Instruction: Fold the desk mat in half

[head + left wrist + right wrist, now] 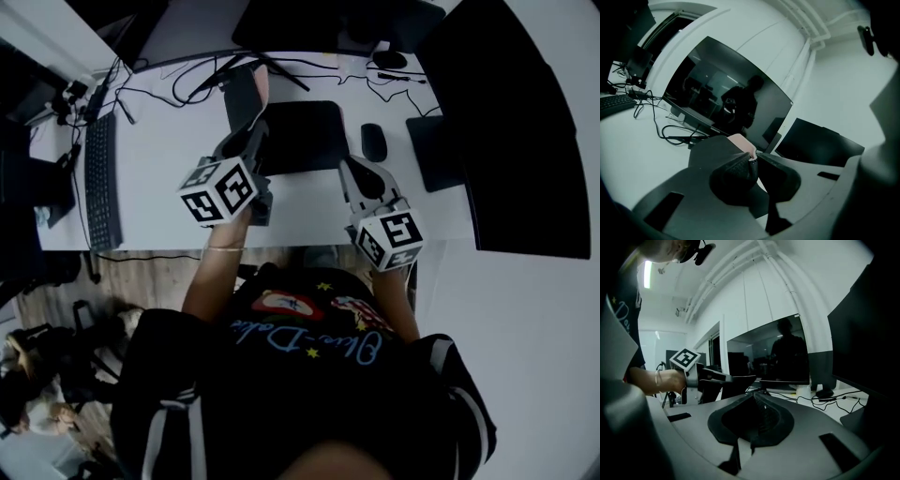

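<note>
The dark desk mat [305, 139] lies on the white desk [169, 141] in the head view. Its near left corner is lifted and curled over, so the pink underside [262, 82] shows. My left gripper [259, 127] is shut on that raised corner. In the left gripper view the jaws [752, 164] pinch the mat's edge, with the pink underside [743, 143] just beyond them. My right gripper [349, 165] hovers by the mat's near right corner, shut with nothing in it. In the right gripper view its jaws [757, 397] are together and bare, and the left gripper [701, 376] shows holding the mat flap [736, 383].
A keyboard [100, 183] lies at the desk's left. A mouse [374, 142] and a dark pad [436, 150] sit right of the mat. A monitor [328, 23] stands behind with cables [187, 84] beside it, and a large dark screen [511, 122] fills the right.
</note>
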`<state>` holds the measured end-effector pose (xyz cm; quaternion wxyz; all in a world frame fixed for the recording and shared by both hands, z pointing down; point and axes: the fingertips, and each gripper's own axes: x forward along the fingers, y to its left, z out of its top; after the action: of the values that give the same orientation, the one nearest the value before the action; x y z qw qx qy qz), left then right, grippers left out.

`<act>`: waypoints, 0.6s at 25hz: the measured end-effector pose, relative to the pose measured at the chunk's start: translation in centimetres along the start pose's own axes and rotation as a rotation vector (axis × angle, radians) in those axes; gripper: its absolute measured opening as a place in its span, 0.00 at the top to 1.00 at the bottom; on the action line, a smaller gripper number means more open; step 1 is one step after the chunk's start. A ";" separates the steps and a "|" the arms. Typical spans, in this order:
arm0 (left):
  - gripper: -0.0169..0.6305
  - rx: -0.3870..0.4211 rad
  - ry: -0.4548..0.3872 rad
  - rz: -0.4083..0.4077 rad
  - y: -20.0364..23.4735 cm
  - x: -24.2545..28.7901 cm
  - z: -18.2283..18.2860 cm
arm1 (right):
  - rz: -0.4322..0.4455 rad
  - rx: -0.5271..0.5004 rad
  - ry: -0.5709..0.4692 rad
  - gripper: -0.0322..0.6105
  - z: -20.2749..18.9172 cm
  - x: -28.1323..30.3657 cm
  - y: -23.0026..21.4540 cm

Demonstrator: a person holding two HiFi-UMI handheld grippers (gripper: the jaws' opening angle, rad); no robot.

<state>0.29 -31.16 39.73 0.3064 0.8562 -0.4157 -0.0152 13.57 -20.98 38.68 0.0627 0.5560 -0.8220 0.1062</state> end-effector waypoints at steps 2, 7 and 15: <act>0.92 -0.005 0.012 0.004 -1.1 1.4 -0.8 | 0.030 0.005 0.000 0.95 0.3 -0.1 -0.9; 0.92 -0.004 0.053 0.026 -3.2 4.5 -3.4 | 0.079 0.022 -0.019 0.95 1.7 -0.6 -3.7; 0.92 0.137 0.141 0.101 -5.7 8.3 -8.6 | 0.156 0.006 0.026 0.95 0.5 -0.5 -7.6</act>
<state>12.14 -30.03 45.54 0.2760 0.8521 -0.4356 0.0891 20.77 -23.38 38.88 0.0631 0.4891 -0.8616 0.1203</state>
